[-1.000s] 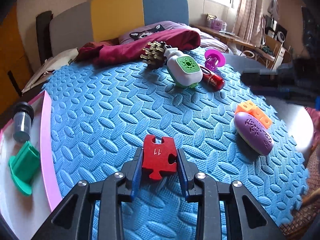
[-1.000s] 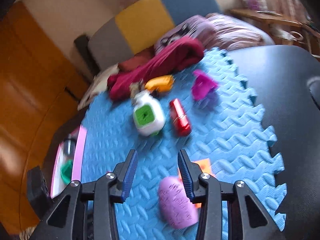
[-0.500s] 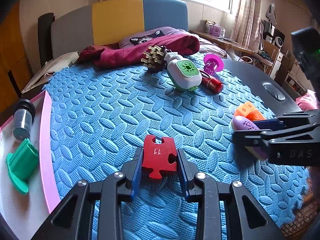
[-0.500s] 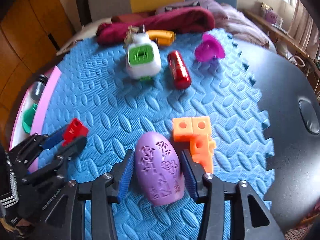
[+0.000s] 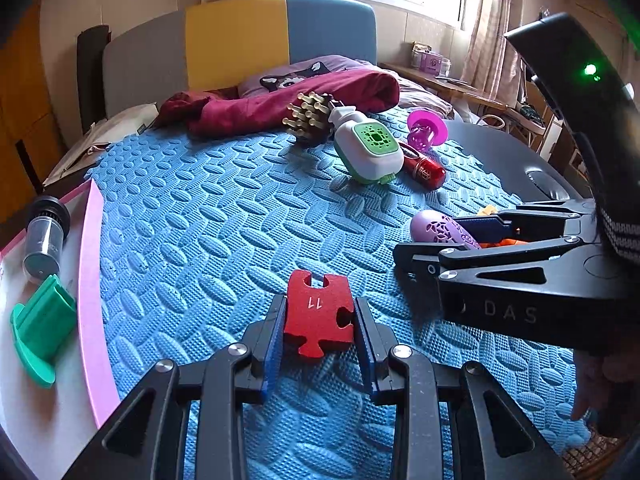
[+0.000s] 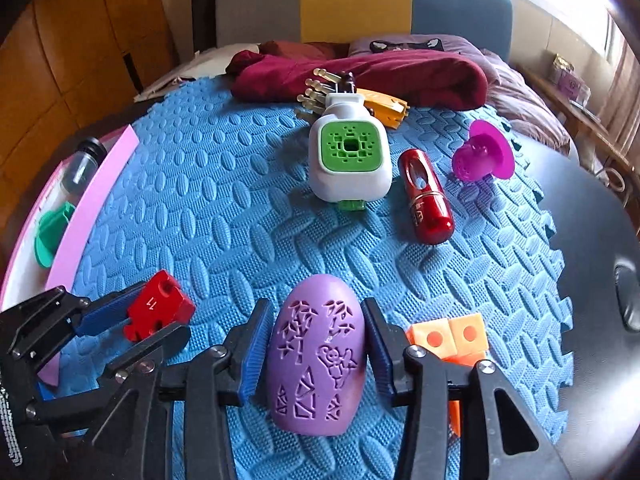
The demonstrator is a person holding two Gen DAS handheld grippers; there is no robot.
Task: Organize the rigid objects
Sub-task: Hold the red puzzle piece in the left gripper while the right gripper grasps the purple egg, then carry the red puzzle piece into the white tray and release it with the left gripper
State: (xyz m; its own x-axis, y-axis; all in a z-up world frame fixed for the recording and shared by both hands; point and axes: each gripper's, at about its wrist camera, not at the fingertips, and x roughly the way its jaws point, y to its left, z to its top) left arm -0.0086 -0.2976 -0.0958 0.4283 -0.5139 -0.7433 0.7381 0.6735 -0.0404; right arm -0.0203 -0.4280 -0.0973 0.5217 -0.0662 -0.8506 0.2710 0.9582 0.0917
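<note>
Broadly, a blue embossed foam mat (image 6: pixel 240 208) is filling both views. Lying on it at six o'clock in the right wrist view, a purple egg-shaped plastic case with cut-out patterns (image 6: pixel 318 356) is pointing its long axis toward twelve o'clock, straight between the right gripper (image 6: pixel 316 344), whose jaws are opening with small gaps either side. At nine o'clock, the left gripper (image 5: pixel 318 326) is clamping a small red wooden puzzle piece (image 5: pixel 319 318).

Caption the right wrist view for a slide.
Right gripper opening around the purple egg on the blue mat; left gripper holds a red puzzle piece.
</note>
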